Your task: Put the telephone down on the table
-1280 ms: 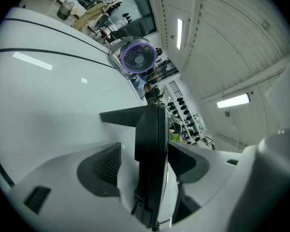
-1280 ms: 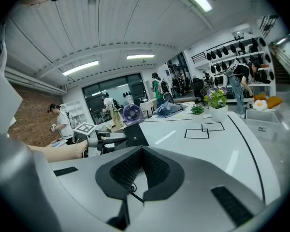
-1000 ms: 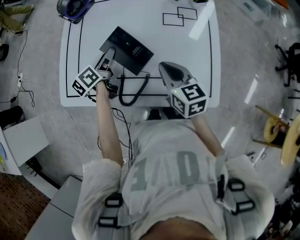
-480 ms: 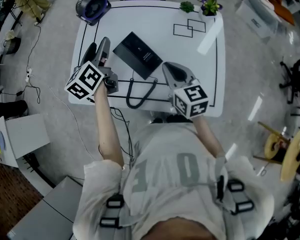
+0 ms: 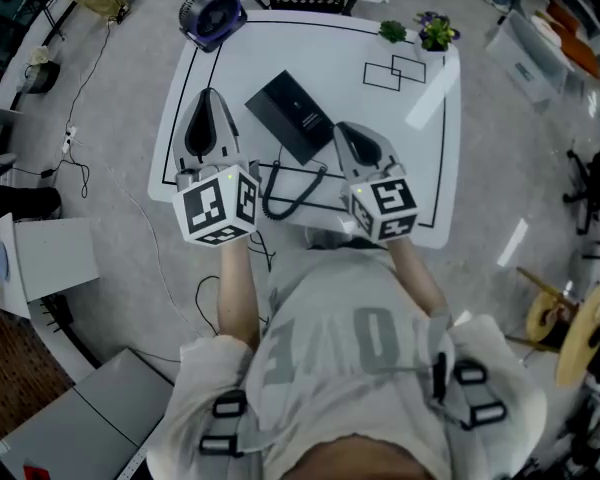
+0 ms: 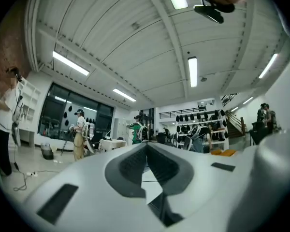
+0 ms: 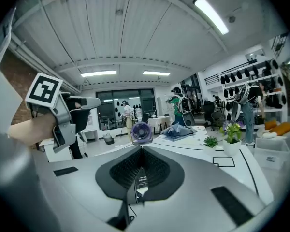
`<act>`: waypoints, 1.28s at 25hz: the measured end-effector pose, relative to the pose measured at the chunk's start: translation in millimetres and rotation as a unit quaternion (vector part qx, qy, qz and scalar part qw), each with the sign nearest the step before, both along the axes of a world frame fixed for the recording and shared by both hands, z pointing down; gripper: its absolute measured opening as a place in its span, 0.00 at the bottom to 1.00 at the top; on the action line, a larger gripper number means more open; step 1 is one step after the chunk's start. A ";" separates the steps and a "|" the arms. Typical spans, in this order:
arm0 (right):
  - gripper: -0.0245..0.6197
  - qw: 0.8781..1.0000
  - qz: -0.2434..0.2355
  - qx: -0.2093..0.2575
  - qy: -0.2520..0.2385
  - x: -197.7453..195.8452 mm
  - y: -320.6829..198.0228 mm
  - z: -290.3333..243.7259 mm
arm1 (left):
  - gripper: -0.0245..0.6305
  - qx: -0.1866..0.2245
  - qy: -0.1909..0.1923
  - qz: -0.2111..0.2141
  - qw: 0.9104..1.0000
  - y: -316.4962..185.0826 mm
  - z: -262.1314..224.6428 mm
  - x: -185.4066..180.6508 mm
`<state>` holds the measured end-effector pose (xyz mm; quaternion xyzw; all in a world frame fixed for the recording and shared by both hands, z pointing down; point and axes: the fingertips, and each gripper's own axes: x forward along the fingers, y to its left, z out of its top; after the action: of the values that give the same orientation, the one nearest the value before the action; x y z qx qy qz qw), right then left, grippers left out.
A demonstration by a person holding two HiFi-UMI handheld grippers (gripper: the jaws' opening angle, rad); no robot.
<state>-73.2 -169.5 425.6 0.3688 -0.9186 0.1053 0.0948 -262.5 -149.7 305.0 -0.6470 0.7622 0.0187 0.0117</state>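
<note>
The telephone's black base (image 5: 292, 116) lies on the white table (image 5: 405, 168). Its coiled cord (image 5: 280, 196) loops toward the front edge. I cannot make out the handset; my left gripper's marker cube covers that spot. My left gripper (image 5: 205, 128) (image 6: 146, 146) is held level above the table's left side. Its jaws have just been closing and are shut with nothing between them. My right gripper (image 5: 358, 148) (image 7: 141, 151) hovers just right of the base, shut and empty. The right gripper view also shows the left gripper (image 7: 82, 103) raised at the left.
A purple fan (image 5: 210, 15) (image 7: 141, 131) stands at the table's far left corner. Two small potted plants (image 5: 435, 33) (image 7: 232, 129) stand at the far right. Drawn rectangles (image 5: 395, 71) mark the table near the plants. Cables lie on the floor (image 5: 80, 168) to the left.
My left gripper has lifted from the cord end at the table's front edge, rolled upright and closed its jaws. My right gripper rose a little.
</note>
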 end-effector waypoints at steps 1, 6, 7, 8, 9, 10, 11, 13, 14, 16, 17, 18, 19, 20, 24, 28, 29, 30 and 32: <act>0.05 1.000 0.003 0.001 -0.001 0.4 -0.5 -1.1 | 0.05 0.001 -0.010 -0.003 1.000 5.1 1.9 6.1; 0.05 1.000 0.013 -0.002 -0.008 4.6 -5.7 -2.3 | 0.05 -0.006 -0.011 -0.006 1.000 28.9 33.4 33.1; 0.05 1.000 0.012 -0.003 -0.009 5.2 -6.5 -2.1 | 0.05 -0.014 -0.013 -0.010 1.000 32.6 42.3 36.4; 0.05 1.000 0.012 -0.003 -0.008 5.6 -7.1 -1.9 | 0.05 -0.024 -0.016 -0.011 1.000 35.2 51.2 39.7; 0.05 1.000 0.012 -0.002 -0.006 5.8 -7.4 -1.7 | 0.05 -0.035 -0.018 -0.011 0.999 37.0 59.8 42.8; 0.05 1.000 0.011 -0.002 -0.004 5.6 -7.3 -1.5 | 0.05 -0.044 -0.019 -0.010 0.999 38.9 67.6 45.3; 0.05 1.000 0.009 0.000 -0.001 5.0 -7.1 -1.3 | 0.05 -0.051 -0.018 -0.010 0.998 41.0 74.7 47.0; 0.05 1.000 0.003 0.004 0.005 2.7 -6.0 -1.1 | 0.05 -0.060 -0.014 -0.013 0.998 44.5 85.2 48.8; 0.05 1.000 0.000 0.005 0.006 1.3 -5.2 -0.8 | 0.05 -0.063 -0.015 -0.014 0.998 45.6 87.8 49.4; 0.05 1.000 -0.006 0.003 0.005 -1.3 -3.0 0.5 | 0.05 -0.065 -0.021 -0.016 0.998 46.5 88.8 50.2; 0.05 1.000 -0.008 0.002 0.004 -2.5 -2.0 0.9 | 0.05 -0.065 -0.023 -0.016 0.998 46.3 88.1 50.0; 0.05 1.000 -0.011 0.002 0.003 -3.7 -1.3 1.1 | 0.05 -0.064 -0.024 -0.017 0.998 45.8 87.0 49.4; 0.05 1.000 -0.013 0.002 0.003 -4.9 -0.7 1.4 | 0.05 -0.062 -0.024 -0.018 0.998 45.5 85.7 48.3; 0.05 1.000 -0.015 0.002 0.003 -5.8 -0.1 1.9 | 0.05 -0.061 -0.024 -0.022 0.998 45.6 84.3 46.7; 0.05 1.000 -0.017 0.001 0.002 -6.3 -0.5 2.7 | 0.05 -0.064 -0.019 -0.031 0.997 47.7 85.1 41.7; 0.05 1.000 -0.015 0.000 0.001 -5.8 -2.6 2.8 | 0.05 -0.073 -0.018 -0.034 0.997 49.0 91.1 39.4; 0.05 1.000 -0.015 0.000 0.001 -5.9 -2.7 3.0 | 0.05 -0.074 -0.017 -0.035 0.996 49.4 92.3 38.9; 0.05 1.000 -0.015 -0.001 0.001 -5.9 -2.9 3.3 | 0.05 -0.076 -0.015 -0.035 0.996 49.7 93.3 38.6; 0.05 1.000 -0.015 0.000 0.002 -6.0 -3.0 3.8 | 0.05 -0.079 -0.013 -0.034 0.996 50.1 95.4 38.0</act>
<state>-79.2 -172.5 429.4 0.3552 -0.9238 0.1035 0.0981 -224.5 -99.5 400.4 -0.6197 0.7827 -0.0504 -0.0293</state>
